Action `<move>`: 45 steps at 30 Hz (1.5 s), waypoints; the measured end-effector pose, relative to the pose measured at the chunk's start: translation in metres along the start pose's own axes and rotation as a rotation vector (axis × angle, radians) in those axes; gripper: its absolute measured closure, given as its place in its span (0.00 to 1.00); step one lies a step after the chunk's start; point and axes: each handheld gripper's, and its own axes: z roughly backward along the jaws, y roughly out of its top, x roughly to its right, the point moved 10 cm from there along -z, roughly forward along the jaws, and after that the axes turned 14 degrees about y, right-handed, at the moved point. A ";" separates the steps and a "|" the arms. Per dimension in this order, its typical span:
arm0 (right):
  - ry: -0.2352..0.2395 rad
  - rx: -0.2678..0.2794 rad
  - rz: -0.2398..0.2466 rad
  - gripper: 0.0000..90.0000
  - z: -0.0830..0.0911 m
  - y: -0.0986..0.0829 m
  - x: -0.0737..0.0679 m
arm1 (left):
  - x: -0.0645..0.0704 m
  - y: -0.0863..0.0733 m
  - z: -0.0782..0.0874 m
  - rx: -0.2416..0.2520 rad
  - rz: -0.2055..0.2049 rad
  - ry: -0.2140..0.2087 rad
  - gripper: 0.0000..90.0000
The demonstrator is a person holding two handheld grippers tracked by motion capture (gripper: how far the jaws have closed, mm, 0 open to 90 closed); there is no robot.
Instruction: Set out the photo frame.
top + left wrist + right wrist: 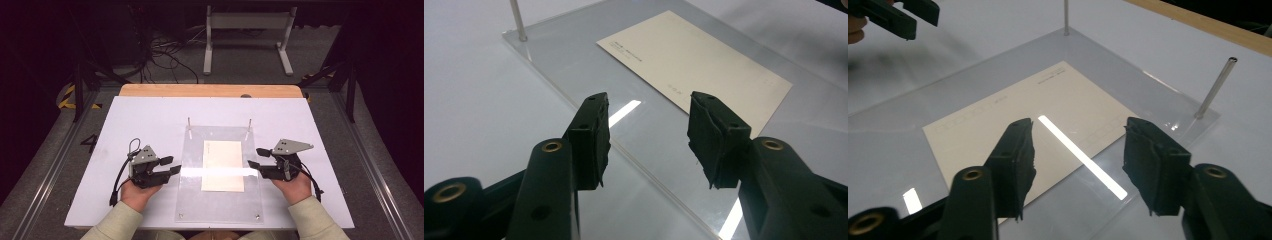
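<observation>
Flanking card (223,165) on clear plate (192,200), left tongs (170,165), right tongs (256,158) gaping

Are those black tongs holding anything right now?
Nothing is held. Both the left tongs and right tongs stand open and empty, either side of the cream card.

A matt cream paper card (223,165) is lying under a glossy clear plastic sheet (192,200). Thin shiny metal pins (1215,88) are standing at its corners, and the white table (145,120) is looking smooth.

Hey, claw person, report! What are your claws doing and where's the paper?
Left gripper open, right gripper open, both empty. Cream card flat on clear plate, between them. Nothing blocking.
</observation>
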 end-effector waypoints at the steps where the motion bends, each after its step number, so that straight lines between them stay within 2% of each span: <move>1: -0.004 0.000 0.000 0.54 0.000 0.001 0.002 | -0.001 -0.001 0.001 -0.004 0.000 0.005 0.57; 4: -0.011 0.005 -0.017 0.65 -0.002 0.007 0.013 | -0.001 -0.003 0.005 0.009 0.005 0.001 0.57; 5: -0.007 0.006 -0.020 0.68 -0.003 0.008 0.015 | -0.001 -0.004 0.007 0.013 -0.007 0.001 0.57; 8: -0.030 0.013 -0.023 0.77 -0.004 0.014 0.026 | -0.001 -0.008 0.011 0.014 -0.011 0.004 0.57; 10: -0.038 0.013 -0.027 0.77 -0.003 0.017 0.030 | -0.001 -0.008 0.012 0.016 -0.013 0.007 0.57; 12: -0.068 0.030 -0.040 0.73 -0.001 0.025 0.041 | -0.002 -0.010 0.014 0.020 -0.021 0.012 0.57; 15: -0.112 0.027 -0.025 0.73 -0.001 0.032 0.050 | -0.003 -0.013 0.016 0.014 -0.020 0.019 0.57; 17: -0.102 0.037 -0.044 0.74 -0.002 0.033 0.052 | -0.004 -0.014 0.017 0.014 -0.022 0.027 0.57; 18: -0.095 0.047 -0.070 0.73 -0.004 0.040 0.057 | -0.005 -0.016 0.019 0.010 -0.009 0.032 0.57; 22: -0.127 0.034 -0.045 0.66 -0.008 0.049 0.066 | -0.006 -0.017 0.020 0.009 -0.009 0.036 0.57; 23: -0.163 0.034 -0.045 0.59 -0.010 0.056 0.075 | -0.007 -0.017 0.020 0.011 -0.012 0.037 0.57; 24: -0.163 0.034 -0.045 0.59 -0.010 0.056 0.075 | -0.007 -0.017 0.020 0.010 -0.013 0.040 0.57; 25: -0.185 0.040 -0.054 0.57 -0.012 0.060 0.084 | -0.007 -0.018 0.020 0.009 -0.009 0.037 0.57; 26: -0.185 0.040 -0.054 0.57 -0.012 0.060 0.084 | -0.007 -0.018 0.020 0.009 -0.009 0.037 0.57; 30: -0.205 0.026 -0.086 0.59 -0.018 0.062 0.102 | -0.007 -0.018 0.019 0.007 -0.011 0.030 0.57; 35: -0.210 -0.004 -0.107 0.69 -0.030 0.053 0.116 | -0.007 -0.018 0.017 0.007 -0.015 0.027 0.56; 37: -0.208 -0.012 -0.126 0.72 -0.034 0.049 0.120 | -0.007 -0.019 0.017 0.001 -0.022 0.025 0.56; 39: -0.215 -0.021 -0.137 0.74 -0.037 0.045 0.124 | -0.004 -0.019 0.017 -0.001 -0.008 0.017 0.56; 45: -0.227 -0.042 -0.158 0.77 -0.048 0.036 0.133 | -0.004 -0.020 0.016 -0.002 -0.020 0.015 0.56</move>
